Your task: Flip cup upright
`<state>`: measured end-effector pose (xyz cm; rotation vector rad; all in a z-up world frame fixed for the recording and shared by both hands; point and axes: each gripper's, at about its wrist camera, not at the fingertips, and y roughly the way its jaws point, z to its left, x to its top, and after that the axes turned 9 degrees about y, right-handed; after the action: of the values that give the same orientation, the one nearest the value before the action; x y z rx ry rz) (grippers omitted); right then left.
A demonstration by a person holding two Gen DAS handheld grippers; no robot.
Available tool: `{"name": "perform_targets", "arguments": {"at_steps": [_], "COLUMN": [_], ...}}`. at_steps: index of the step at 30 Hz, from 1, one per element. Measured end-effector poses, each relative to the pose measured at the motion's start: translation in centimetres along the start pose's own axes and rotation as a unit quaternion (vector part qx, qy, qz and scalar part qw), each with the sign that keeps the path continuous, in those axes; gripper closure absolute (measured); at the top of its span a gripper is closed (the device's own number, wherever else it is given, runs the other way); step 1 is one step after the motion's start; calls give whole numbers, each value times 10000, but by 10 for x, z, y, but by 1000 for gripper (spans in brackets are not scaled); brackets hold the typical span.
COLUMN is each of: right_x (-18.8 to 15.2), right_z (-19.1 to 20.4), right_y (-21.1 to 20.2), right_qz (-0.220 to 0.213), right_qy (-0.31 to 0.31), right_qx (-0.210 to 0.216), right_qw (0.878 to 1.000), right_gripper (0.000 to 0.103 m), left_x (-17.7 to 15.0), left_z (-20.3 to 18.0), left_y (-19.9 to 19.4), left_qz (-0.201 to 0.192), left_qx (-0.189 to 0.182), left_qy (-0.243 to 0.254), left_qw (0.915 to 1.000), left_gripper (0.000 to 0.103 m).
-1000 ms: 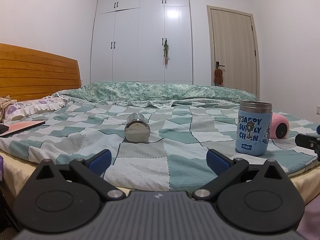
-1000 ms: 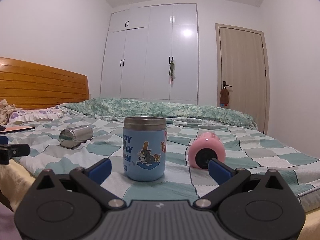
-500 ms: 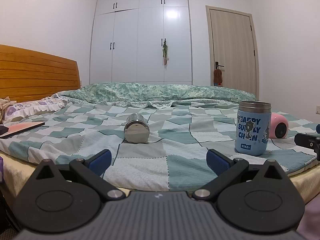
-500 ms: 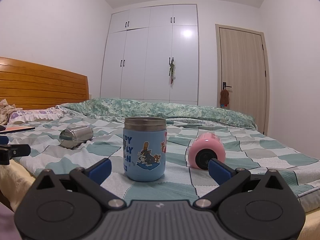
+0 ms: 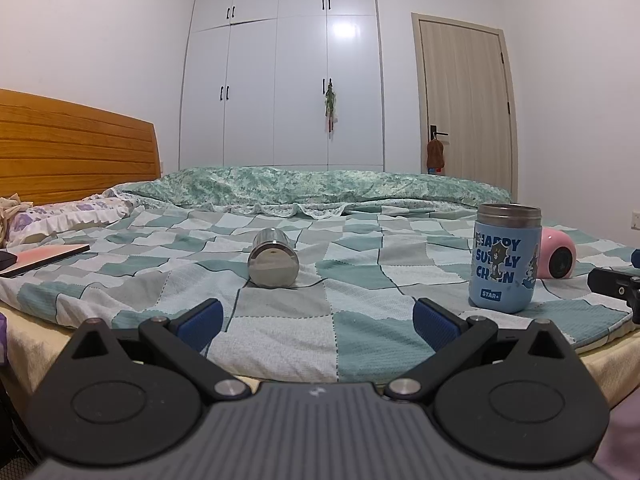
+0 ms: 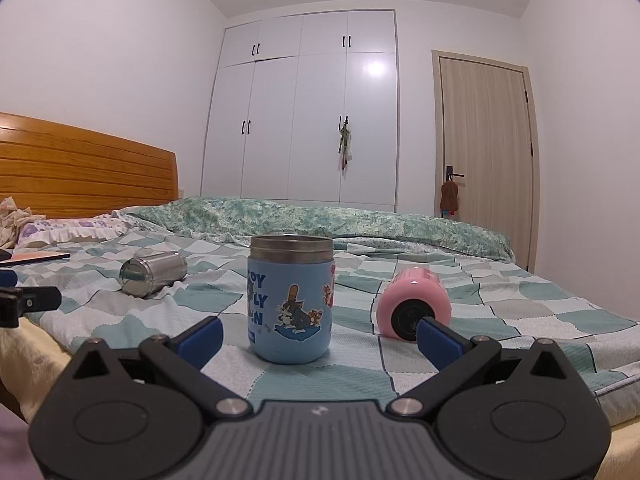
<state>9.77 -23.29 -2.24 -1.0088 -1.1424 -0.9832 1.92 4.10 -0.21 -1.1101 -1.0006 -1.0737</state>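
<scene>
Two handheld grippers sit low and level at the near edge of a bed [image 5: 280,344] spread with a green-and-white checked quilt, both pointing across it toward white wardrobes [image 5: 280,80]. The left gripper [image 5: 316,320], its blue-padded jaws spread wide and empty, faces a steel cup [image 5: 273,265] lying on its side, base toward the camera, well apart from its fingertips. The right gripper [image 6: 320,334], likewise spread and holding nothing, frames an upright blue cartoon-printed cup [image 6: 291,300] just ahead, with a pink cup [image 6: 414,308] lying on its side beyond its right finger.
</scene>
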Motion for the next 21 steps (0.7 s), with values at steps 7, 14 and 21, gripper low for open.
{"name": "perform_targets", "arguments": {"at_steps": [7,14,21], "right_x": [0,1,1], "right_z": [0,0,-1], "right_y": [0,0,1], "right_qz": [-3,6,9], "right_qy": [-5,-14,2], "right_qx": [2,10,31], "right_qw": [10000,10000,10000], "right_gripper": [0,0,0], "left_x": [0,2,1], "left_z": [1,0,3], "left_y": [-1,-2,0], "left_qz": [-22,-69,-36], "left_qx": [1,-43,-109], "left_qy": [4,36,-45], "left_qw": [10000,10000,9999], "left_gripper": [0,0,0]}}
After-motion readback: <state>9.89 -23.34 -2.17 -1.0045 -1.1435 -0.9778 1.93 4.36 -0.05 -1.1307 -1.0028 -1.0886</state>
